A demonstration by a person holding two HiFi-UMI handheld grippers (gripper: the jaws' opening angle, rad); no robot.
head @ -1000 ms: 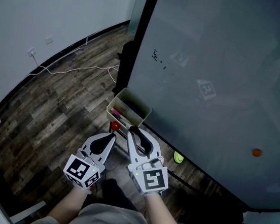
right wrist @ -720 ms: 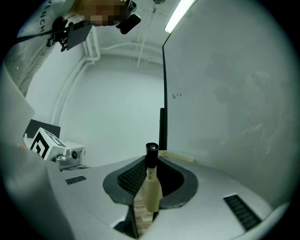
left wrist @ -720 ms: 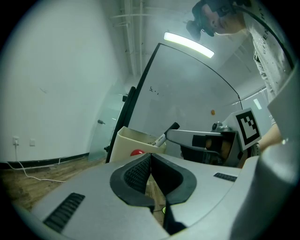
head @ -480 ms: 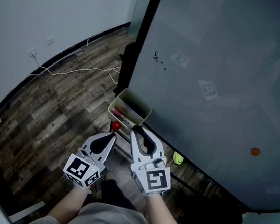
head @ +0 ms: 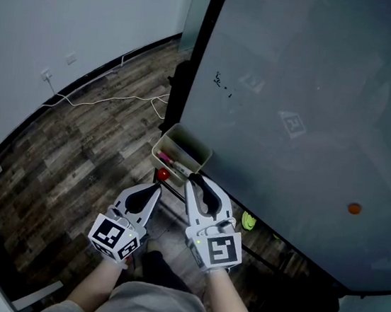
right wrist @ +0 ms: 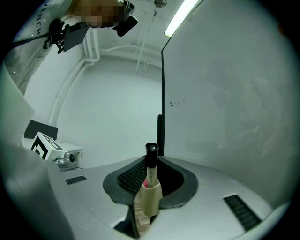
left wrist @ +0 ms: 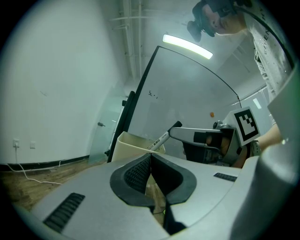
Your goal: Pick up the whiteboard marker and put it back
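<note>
Right tongs [head: 195, 181] edged rightward, gripping marker [right wrist: 151, 164] between tips; left tongs [left wrist: 150, 156] clenched empty.

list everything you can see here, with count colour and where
whiteboard: 1, pale grey, upright at right, small dark scribble near its top left
board post: 1, black, on the whiteboard's left edge
tray: 1, beige, at the whiteboard's lower left corner
pens in tray: count unclear, pink and red
whiteboard marker: 1, white with black cap, in the right gripper
orange dot: 1, on the whiteboard, lower right
red round thing: 1, just below the tray
yellow-green thing: 1, at the whiteboard's foot
cable: 1, white, on the wood floor
left gripper: shut, empty
right gripper: shut on the marker
</note>
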